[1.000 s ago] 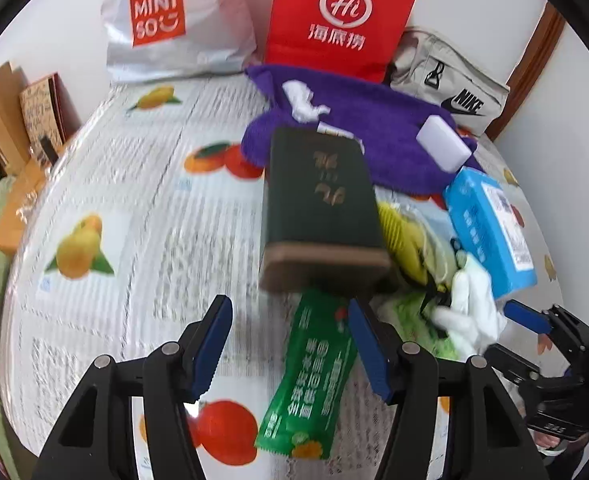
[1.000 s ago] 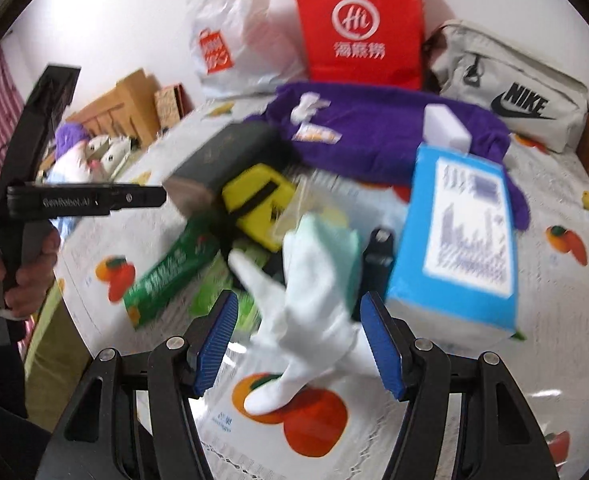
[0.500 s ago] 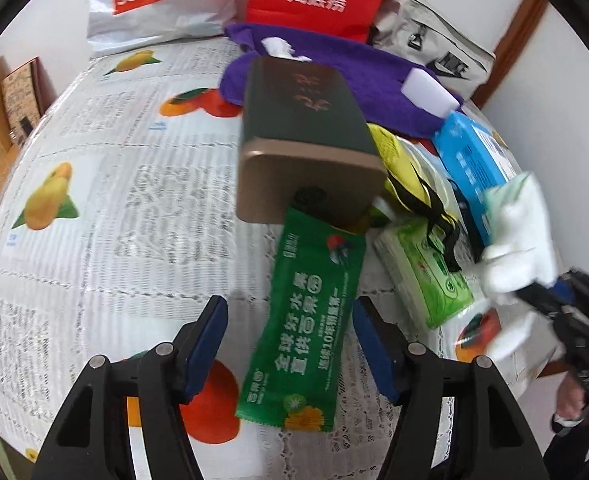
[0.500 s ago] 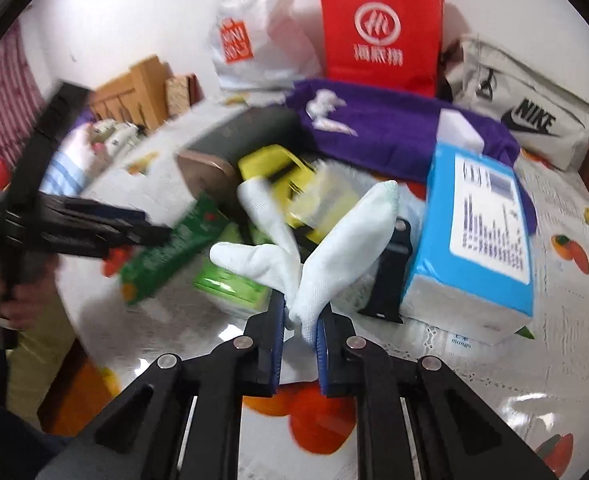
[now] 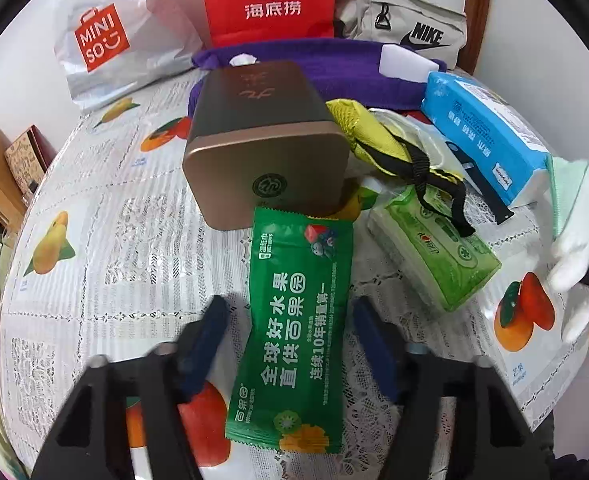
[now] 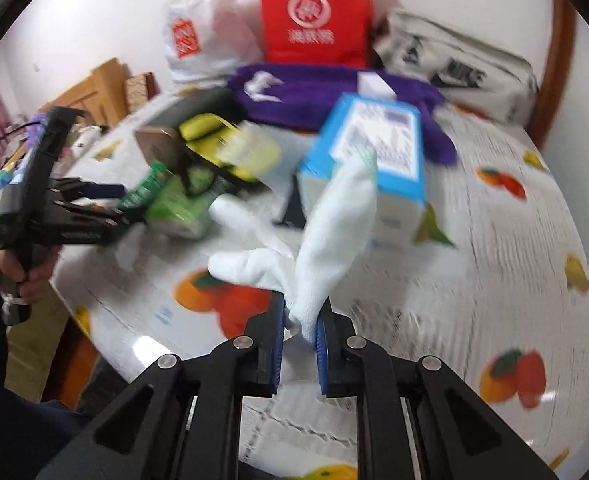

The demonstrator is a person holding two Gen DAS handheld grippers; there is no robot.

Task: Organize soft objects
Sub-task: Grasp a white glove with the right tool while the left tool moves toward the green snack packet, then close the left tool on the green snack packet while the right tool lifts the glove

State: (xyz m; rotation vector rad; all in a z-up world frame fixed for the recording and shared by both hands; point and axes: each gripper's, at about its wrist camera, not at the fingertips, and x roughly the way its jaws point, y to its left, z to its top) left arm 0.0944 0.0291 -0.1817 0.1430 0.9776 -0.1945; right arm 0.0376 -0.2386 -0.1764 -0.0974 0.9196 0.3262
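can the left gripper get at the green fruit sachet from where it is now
Probably yes. The left gripper is open, its blue pads on either side of the green sachet, which lies flat on the tablecloth with nothing over its near end. Only its far end is tucked under the bronze tin.

1. The right wrist view is smeared by motion; print on the blue tissue pack (image 6: 374,148) and red bag (image 6: 314,16) cannot be read.
2. The white glove (image 5: 574,256) is cut off by the left view's right edge.
3. The tin box (image 5: 262,140) hides the green sachet's (image 5: 294,320) far end and part of the purple towel (image 5: 334,64).
4. The left gripper's (image 5: 290,344) blue pads (image 5: 206,344) are blurred.
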